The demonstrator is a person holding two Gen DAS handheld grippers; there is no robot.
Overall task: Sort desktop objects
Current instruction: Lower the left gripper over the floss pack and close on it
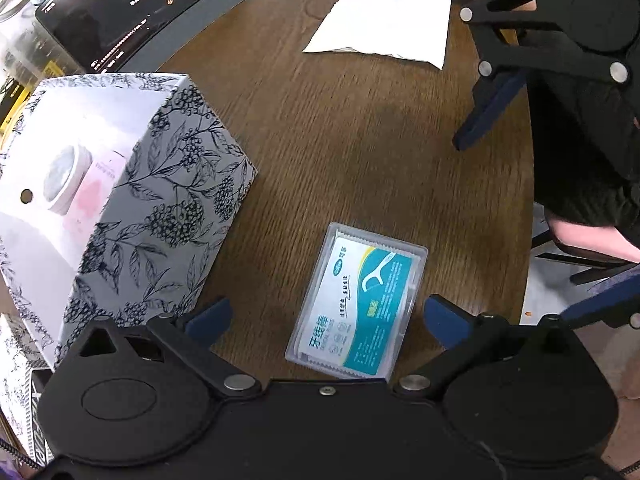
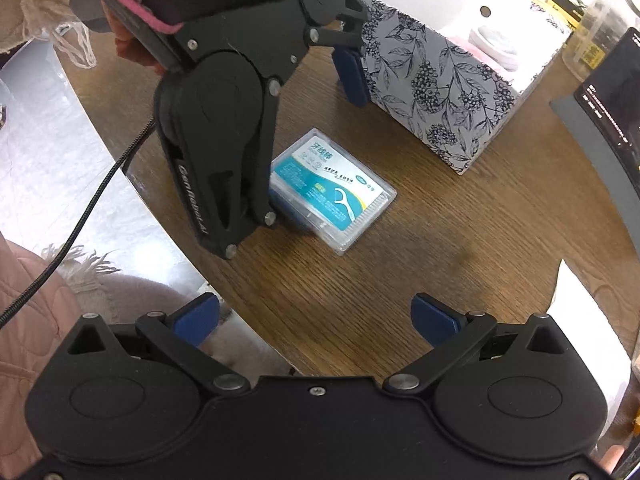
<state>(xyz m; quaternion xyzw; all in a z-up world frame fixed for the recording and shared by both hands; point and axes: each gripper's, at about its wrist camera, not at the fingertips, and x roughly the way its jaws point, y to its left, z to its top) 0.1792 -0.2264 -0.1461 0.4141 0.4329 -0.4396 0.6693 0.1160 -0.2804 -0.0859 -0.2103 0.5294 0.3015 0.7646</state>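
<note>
Left gripper [image 1: 326,316] wide open, straddling floss pick case [image 1: 358,304], flat on table [image 1: 360,140] right of floral box [image 1: 160,200]. Centre pads on long sides, close squarely, lift level. Right gripper [image 2: 316,316] open, empty, well apart.

Teal-and-white floss box [image 1: 357,304], black-on-white botanical-print storage box [image 1: 160,208], brown woodgrain table [image 1: 360,140].

Your left gripper [image 1: 326,320] is spread wide around the floss pick case [image 1: 357,303] lying flat on the wooden table [image 1: 360,140]. The floral box [image 1: 160,200] stands at ten o'clock, your right gripper [image 1: 520,120] at two.
</note>
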